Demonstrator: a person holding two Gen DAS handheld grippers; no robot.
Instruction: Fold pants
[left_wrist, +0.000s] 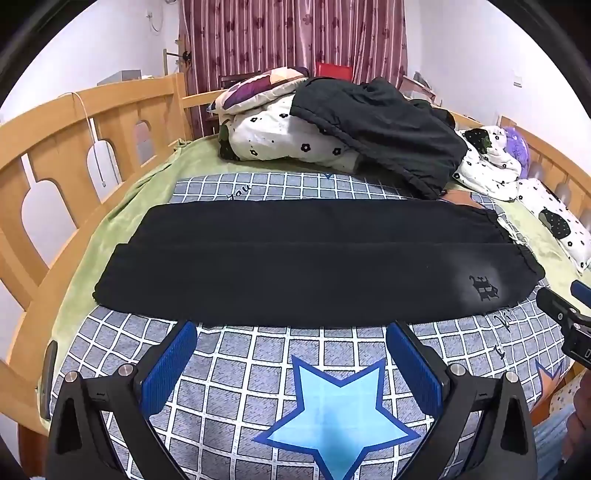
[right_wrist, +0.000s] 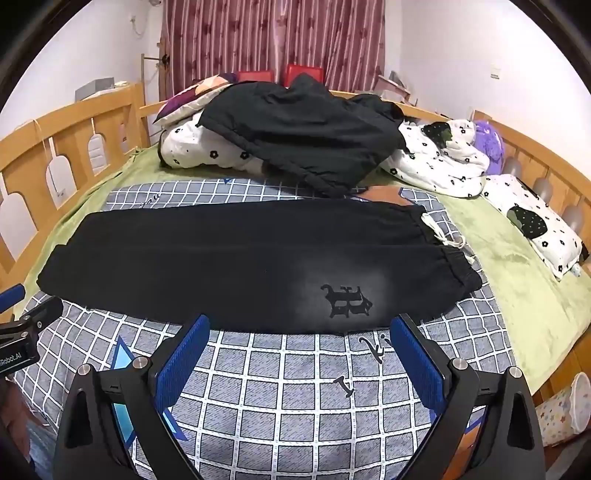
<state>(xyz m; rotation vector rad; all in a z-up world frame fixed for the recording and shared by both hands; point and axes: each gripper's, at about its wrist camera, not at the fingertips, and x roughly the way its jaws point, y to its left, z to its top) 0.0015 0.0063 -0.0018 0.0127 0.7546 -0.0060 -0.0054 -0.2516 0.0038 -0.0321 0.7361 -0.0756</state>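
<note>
Black pants laid flat across a bed, both tongs spread wide and empty just short of them.

The pants (left_wrist: 295, 258) lie lengthwise from left to right on a grey checked cover (left_wrist: 295, 369) with a blue star, the two legs side by side, the elastic waistband at the right and the leg ends at the left; a dark emblem (right_wrist: 347, 301) sits on the near leg by the waistband. The left tongs (left_wrist: 291, 332) hang released over the checked cover, blue pads just at the pants' near edge, nothing between them. The right tongs (right_wrist: 299, 328) are likewise released and empty, close to the emblem. Farther back, a second dark garment (right_wrist: 295, 136) is draped over a white flowered quilt (left_wrist: 266, 140), near the wooden bed rail (left_wrist: 55, 122).
</note>
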